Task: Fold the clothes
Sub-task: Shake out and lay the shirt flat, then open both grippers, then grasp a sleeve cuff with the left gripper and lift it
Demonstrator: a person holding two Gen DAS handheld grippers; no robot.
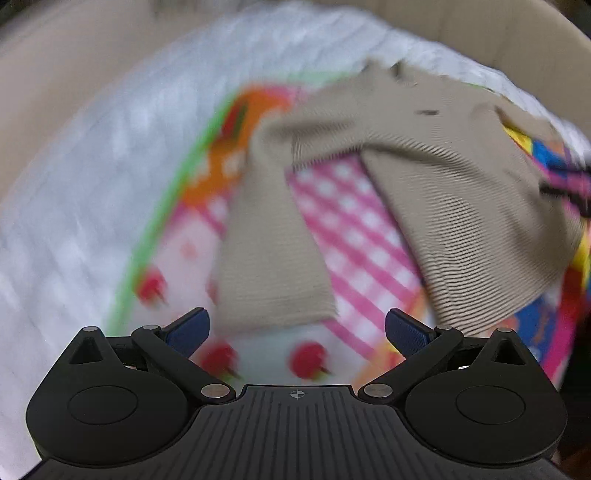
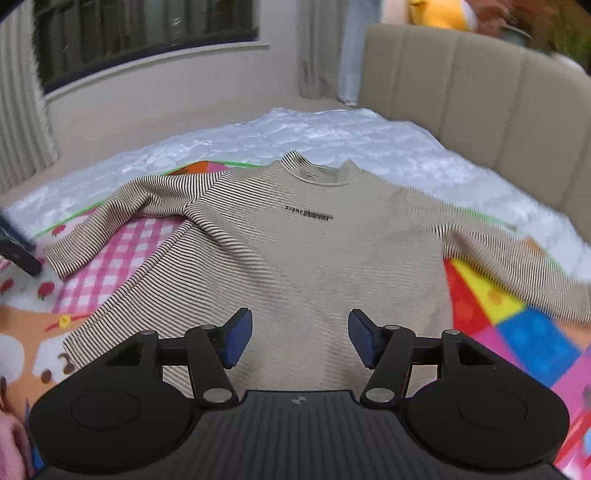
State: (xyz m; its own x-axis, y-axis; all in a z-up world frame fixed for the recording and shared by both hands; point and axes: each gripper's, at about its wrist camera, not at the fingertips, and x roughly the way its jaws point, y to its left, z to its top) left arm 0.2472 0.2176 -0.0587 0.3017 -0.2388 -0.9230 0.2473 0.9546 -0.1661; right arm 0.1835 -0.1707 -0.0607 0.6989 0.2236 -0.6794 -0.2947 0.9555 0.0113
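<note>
A beige long-sleeved shirt with thin dark stripes lies face up on a colourful play mat, collar away from me, both sleeves spread out. My right gripper hovers over the shirt's bottom hem, open, with nothing between its blue pads. In the blurred left wrist view the same shirt shows with one sleeve reaching toward the camera. My left gripper stands wide open just short of that sleeve's cuff, holding nothing.
The mat lies on a white quilted bed cover. A beige padded headboard rises at the right. A wall with a dark window is behind. Something pink sits at the lower left edge.
</note>
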